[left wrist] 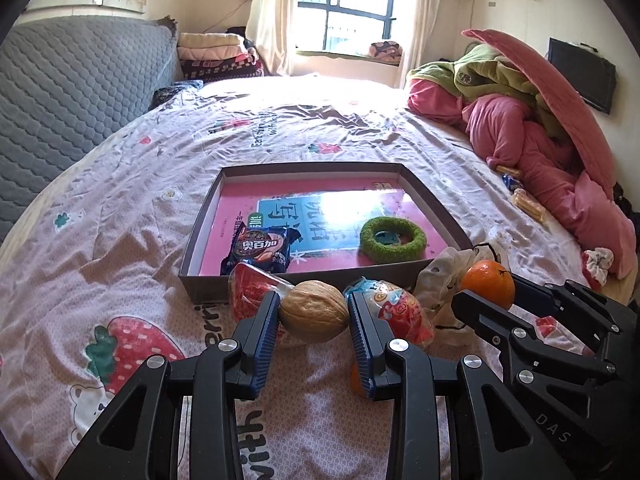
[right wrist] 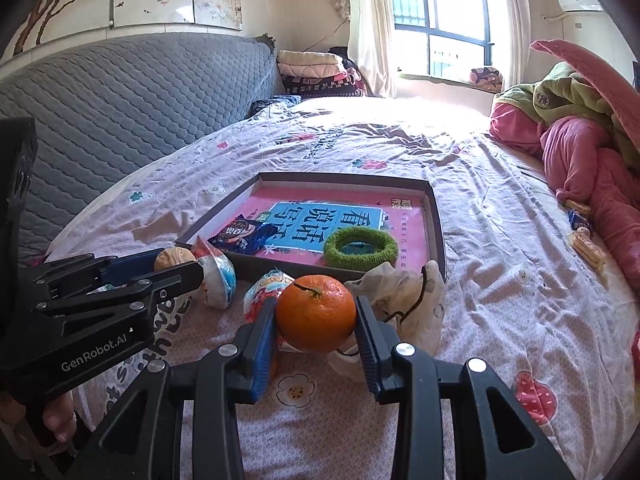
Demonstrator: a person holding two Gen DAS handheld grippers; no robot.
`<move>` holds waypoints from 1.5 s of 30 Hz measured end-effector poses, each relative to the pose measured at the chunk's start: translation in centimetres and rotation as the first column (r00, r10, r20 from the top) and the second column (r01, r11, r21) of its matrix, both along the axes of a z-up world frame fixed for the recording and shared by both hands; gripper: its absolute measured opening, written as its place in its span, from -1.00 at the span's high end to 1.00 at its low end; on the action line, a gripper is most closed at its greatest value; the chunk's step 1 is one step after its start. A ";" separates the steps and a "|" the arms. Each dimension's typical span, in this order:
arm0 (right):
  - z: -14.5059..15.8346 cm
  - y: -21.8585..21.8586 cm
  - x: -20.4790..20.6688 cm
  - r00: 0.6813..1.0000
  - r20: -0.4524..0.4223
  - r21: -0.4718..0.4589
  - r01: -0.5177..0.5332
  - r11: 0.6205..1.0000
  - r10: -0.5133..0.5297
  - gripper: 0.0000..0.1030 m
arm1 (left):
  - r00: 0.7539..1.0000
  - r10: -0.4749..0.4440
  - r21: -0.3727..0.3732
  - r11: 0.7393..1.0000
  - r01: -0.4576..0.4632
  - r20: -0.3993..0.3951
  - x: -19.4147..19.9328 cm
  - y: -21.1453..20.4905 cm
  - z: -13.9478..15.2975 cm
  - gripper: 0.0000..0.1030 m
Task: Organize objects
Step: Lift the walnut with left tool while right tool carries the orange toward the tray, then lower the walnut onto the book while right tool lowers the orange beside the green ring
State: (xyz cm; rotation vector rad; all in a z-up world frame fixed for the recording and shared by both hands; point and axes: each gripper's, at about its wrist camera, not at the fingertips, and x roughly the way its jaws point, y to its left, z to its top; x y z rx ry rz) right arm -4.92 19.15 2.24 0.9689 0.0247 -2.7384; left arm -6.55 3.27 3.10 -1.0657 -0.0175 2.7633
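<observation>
My left gripper (left wrist: 314, 312) is shut on a walnut (left wrist: 313, 311), just in front of a shallow grey box (left wrist: 208, 280) on the bed. My right gripper (right wrist: 316, 314) is shut on an orange (right wrist: 316, 312); it shows at the right in the left wrist view (left wrist: 489, 283). The box (right wrist: 438, 224) holds a pink book (right wrist: 404, 220), a blue snack packet (left wrist: 262, 250) and a green fuzzy ring (left wrist: 392, 242). Two red-and-blue wrapped snacks (left wrist: 400, 312) (left wrist: 250, 292) and a crumpled plastic bag (right wrist: 404, 300) lie in front of the box.
A pile of pink and green bedding (left wrist: 540, 120) lies at the right, with small snack packets (right wrist: 588, 240) beside it. A grey padded headboard (right wrist: 120, 92) stands at the left. Folded blankets (right wrist: 316, 68) sit by the window.
</observation>
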 end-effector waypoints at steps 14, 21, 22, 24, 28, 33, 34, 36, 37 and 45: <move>1.9 1.2 -2.8 0.999 -0.040 0.003 0.037 0.999 -0.036 0.27 | 0.999 0.010 0.022 1.000 -0.009 -0.032 -2.9 0.5 1.6 0.30; 2.2 1.6 -4.0 0.998 -0.048 0.005 0.045 0.999 -0.045 0.27 | 1.000 0.019 0.025 1.000 -0.019 -0.024 -4.7 0.6 1.5 0.30; 2.2 1.7 -4.2 0.998 -0.049 0.004 0.047 0.999 -0.046 0.27 | 1.000 0.018 0.028 0.999 -0.017 -0.021 -4.9 0.5 1.4 0.30; 2.3 1.9 -4.6 0.998 -0.050 0.000 0.047 0.999 -0.047 0.27 | 1.000 0.020 0.027 0.999 -0.020 -0.024 -5.4 0.6 1.4 0.30; 2.4 2.4 -5.6 0.997 -0.049 0.004 0.059 0.998 -0.058 0.27 | 0.999 0.020 0.032 0.999 -0.019 -0.027 -6.3 0.9 1.4 0.30; 2.5 3.1 -6.5 0.996 -0.051 0.009 0.075 0.997 -0.074 0.27 | 0.999 0.020 0.034 0.999 -0.019 -0.028 -7.3 1.4 1.3 0.30; 2.5 3.2 -6.7 0.996 -0.050 0.008 0.078 0.997 -0.078 0.27 | 0.999 0.020 0.037 0.999 -0.019 -0.028 -7.5 1.5 1.3 0.30; 2.5 3.5 -7.0 0.995 -0.053 0.011 0.090 0.996 -0.089 0.27 | 0.999 0.025 0.038 0.999 -0.024 -0.031 -7.8 1.6 1.3 0.30; 2.5 3.6 -7.1 0.994 -0.056 0.010 0.094 0.996 -0.093 0.27 | 0.999 0.028 0.035 0.999 -0.027 -0.031 -8.0 1.6 1.2 0.30; 0.9 4.3 -8.4 0.994 -0.012 0.008 0.110 0.994 -0.110 0.27 | 1.000 0.020 0.030 0.999 -0.020 -0.009 -9.2 2.2 0.1 0.30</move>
